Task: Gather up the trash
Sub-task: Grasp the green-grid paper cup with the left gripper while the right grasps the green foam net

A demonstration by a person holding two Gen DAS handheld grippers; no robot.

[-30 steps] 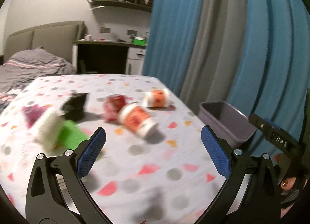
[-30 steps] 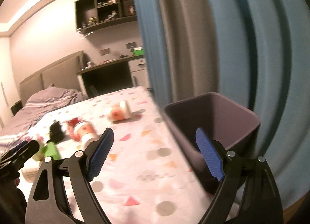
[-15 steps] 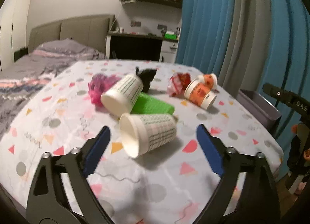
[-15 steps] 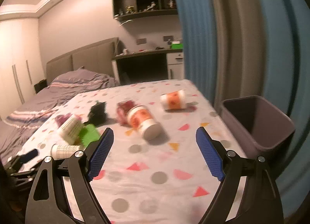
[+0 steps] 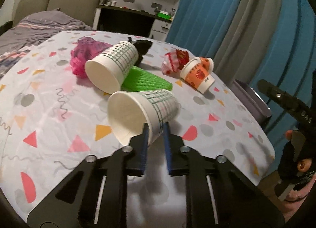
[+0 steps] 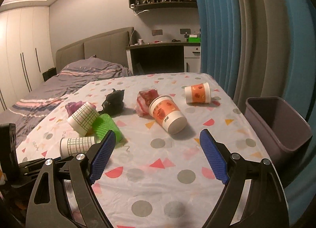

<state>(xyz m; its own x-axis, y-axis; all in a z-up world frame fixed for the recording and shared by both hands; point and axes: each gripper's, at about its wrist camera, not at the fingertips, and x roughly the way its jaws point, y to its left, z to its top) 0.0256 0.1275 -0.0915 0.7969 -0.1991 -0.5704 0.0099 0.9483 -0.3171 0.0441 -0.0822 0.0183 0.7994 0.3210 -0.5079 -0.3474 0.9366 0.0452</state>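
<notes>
My left gripper [image 5: 155, 129] is shut on the rim of a white paper cup with a green grid [image 5: 142, 111] that lies on its side on the patterned table; the cup also shows in the right wrist view [image 6: 77, 146]. A second grid cup [image 5: 112, 68] leans on a green foam net [image 5: 146, 80]. Behind lie a pink bag [image 5: 85, 54], a black bag [image 5: 143, 47], a red wrapper [image 5: 174, 60] and two orange cups [image 5: 197, 76]. My right gripper [image 6: 156, 157] is open and empty above the table. The grey bin [image 6: 276, 127] stands at the table's right edge.
The table [image 6: 158, 178] has a spotted cloth and its right edge meets blue and grey curtains [image 6: 256, 40]. A bed [image 6: 69, 82] and a desk [image 6: 158, 54] stand behind the table.
My left gripper moved in on the near grid cup and shut on its rim. My right gripper swung left from the bin toward the table and stays open.
</notes>
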